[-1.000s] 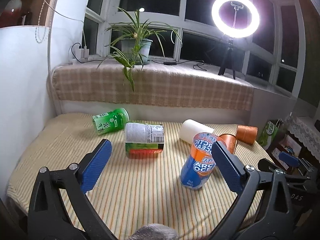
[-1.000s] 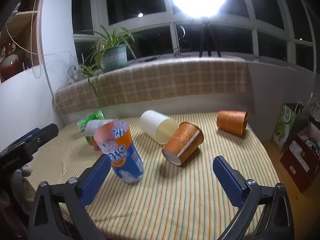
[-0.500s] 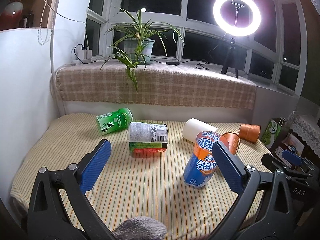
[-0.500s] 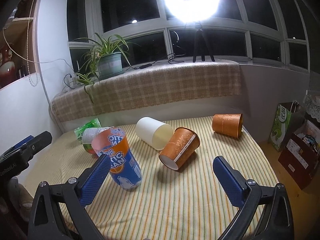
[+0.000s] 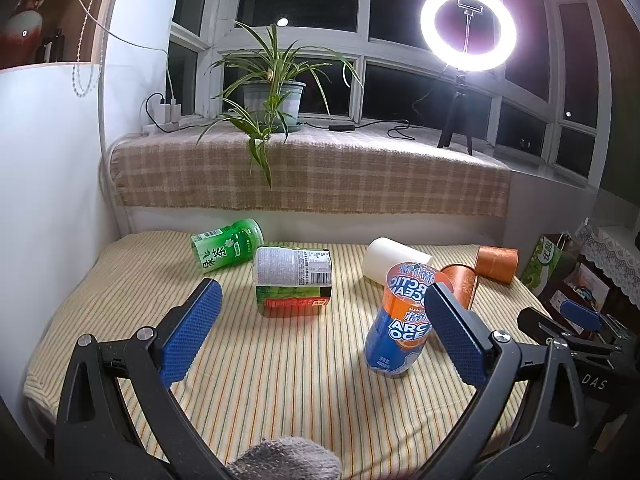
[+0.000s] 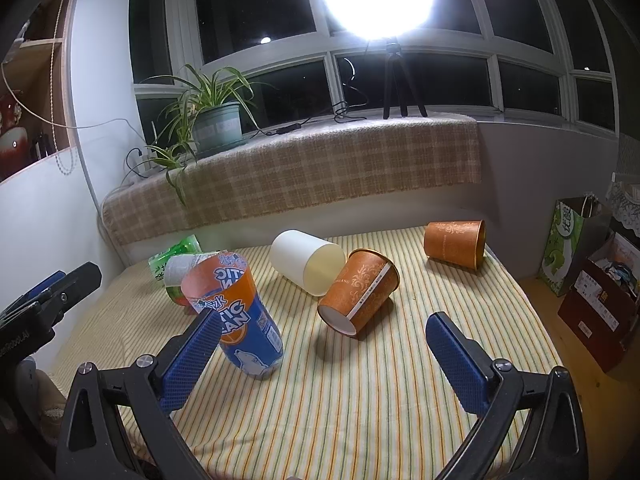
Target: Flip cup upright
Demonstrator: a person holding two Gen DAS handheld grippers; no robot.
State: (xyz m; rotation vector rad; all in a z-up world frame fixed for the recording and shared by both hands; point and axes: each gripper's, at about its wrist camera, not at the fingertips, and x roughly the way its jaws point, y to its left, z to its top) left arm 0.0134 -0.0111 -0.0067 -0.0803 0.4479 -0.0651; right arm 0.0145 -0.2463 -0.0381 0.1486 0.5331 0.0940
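Several cups lie on a striped tablecloth (image 5: pixel 280 380). A blue and orange "Arctic Ocean" cup (image 5: pixel 400 320) (image 6: pixel 236 312) stands upright, leaning a little. A white cup (image 6: pixel 306 260) (image 5: pixel 394 258) lies on its side. An orange patterned cup (image 6: pixel 358 292) (image 5: pixel 460 284) lies tilted against it. A second orange cup (image 6: pixel 454 244) (image 5: pixel 496 262) lies on its side at the far right. A green and white cup (image 5: pixel 294 280) and a green cup (image 5: pixel 228 248) lie on their sides at the left. My left gripper (image 5: pixel 320 336) is open and empty. My right gripper (image 6: pixel 320 356) is open and empty, near the front of the table.
A checked cloth covers the window ledge (image 5: pixel 312 176) behind the table, with a potted plant (image 5: pixel 272 100) and a ring light (image 5: pixel 468 28) on it. A white wall (image 5: pixel 48 200) stands at the left. Bags and boxes (image 6: pixel 592 280) sit on the floor at the right.
Both grippers have drawn back and risen a little; the cups sit lower and smaller in view. No cup has moved. Both grippers stay open.
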